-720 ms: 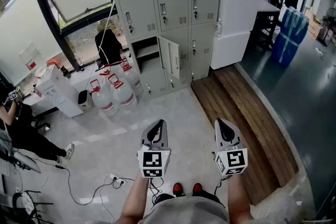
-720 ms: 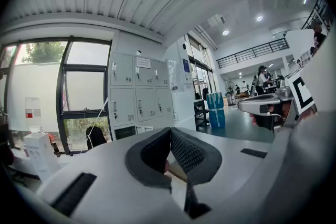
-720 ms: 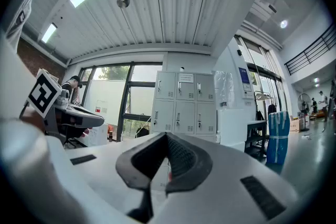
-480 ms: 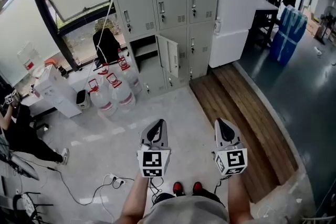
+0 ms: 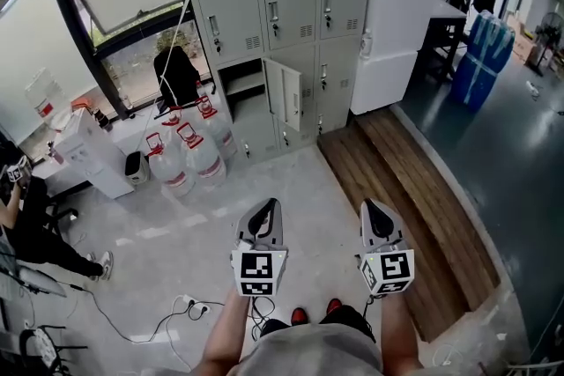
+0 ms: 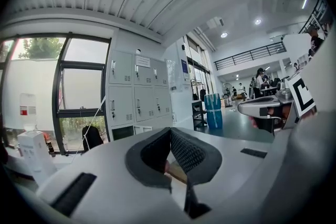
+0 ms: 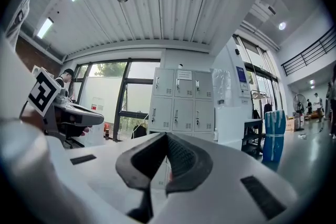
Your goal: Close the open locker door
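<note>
shoes: right red shoe (image 5: 335,305) now ahead of left | seated person (image 5: 35,229): slid toward head view's left edge

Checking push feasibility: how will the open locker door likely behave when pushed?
The open locker door looks like a thin flat metal panel, so probably stiff and light. It hangs from the locker bank by one upright edge, so a push should swing it rather than slide it. Its smooth painted face may be slippery.

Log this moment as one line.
locker door: open | left gripper: shut, empty | right gripper: shut, empty | contact: none, both short of the lockers
</note>
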